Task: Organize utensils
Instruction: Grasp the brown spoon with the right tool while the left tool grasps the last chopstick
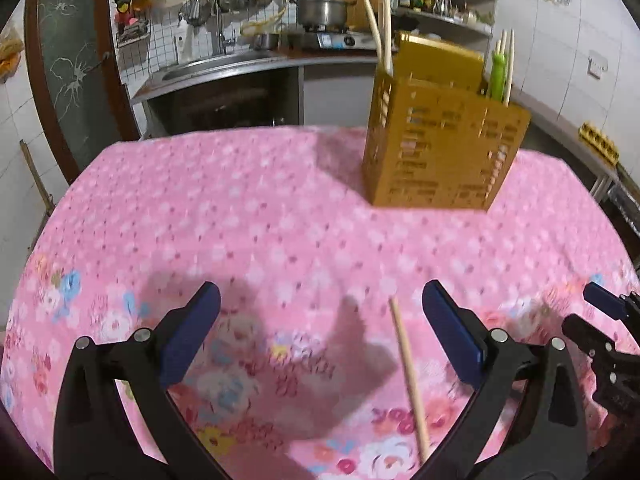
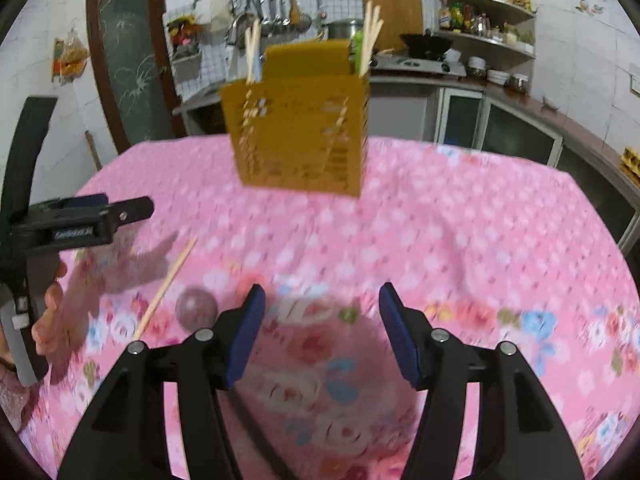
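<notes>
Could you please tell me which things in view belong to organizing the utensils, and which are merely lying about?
Job: loose chopstick, yellow utensil holder with chopsticks already in it, open left gripper, open right gripper.
Lying about: steel pot, stove, sink.

Left gripper point(image 1: 320, 320) wide apart over 1 chopstick point(image 1: 410, 380) on pink cloth point(image 1: 260, 220), yellow holder point(image 1: 440, 148) beyond.

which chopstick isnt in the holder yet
The chopstick lying flat on the tablecloth between the left gripper's open fingers; the others stand upright in the yellow holder.
</notes>
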{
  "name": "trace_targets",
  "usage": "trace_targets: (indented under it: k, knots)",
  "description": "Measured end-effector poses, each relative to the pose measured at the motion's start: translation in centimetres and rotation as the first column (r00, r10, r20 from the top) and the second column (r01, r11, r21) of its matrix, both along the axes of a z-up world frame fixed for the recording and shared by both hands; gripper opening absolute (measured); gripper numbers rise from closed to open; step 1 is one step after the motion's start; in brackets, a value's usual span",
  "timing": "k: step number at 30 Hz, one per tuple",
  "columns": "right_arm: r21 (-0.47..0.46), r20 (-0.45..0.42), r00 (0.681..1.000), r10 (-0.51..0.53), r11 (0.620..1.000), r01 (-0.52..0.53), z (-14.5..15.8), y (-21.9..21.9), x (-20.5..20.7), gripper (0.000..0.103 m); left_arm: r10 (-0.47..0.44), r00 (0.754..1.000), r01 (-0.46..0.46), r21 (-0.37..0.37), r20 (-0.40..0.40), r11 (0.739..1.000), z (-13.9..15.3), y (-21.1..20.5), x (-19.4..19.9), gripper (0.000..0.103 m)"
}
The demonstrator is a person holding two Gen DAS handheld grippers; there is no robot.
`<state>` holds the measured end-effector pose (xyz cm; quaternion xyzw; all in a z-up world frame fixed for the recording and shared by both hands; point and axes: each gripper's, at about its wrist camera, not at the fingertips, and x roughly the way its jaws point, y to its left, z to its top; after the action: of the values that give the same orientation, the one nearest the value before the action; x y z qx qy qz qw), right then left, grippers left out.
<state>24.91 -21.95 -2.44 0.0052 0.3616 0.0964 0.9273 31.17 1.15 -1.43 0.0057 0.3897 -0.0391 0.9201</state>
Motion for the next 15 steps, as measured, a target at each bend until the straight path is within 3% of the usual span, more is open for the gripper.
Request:
trace_targets:
  k: [12,14,15]
  knots:
    - [-0.097,-0.096,0.979,0.18,0.977,-0.189,-1.8,6.1,-0.5,0.056,0.033,0.998,-0.032,0.035,-0.047,0.999,-0.4,2.7,-0.9,0.098]
    - [-0.117,-0.118,0.976,0.18,0.974,-0.194,-2.2,6.7,-0.1,0.041,0.038,0.998,-0.037,0.028,-0.053,0.999,-0.5,3.1,-0.9,0.098]
    - [-0.107,-0.132,0.974,0.184,0.974,-0.198,-2.4,6.8,0.2,0.039,0.039,0.998,-0.038,0.023,-0.055,0.999,-0.5,3.2,-0.8,0.098]
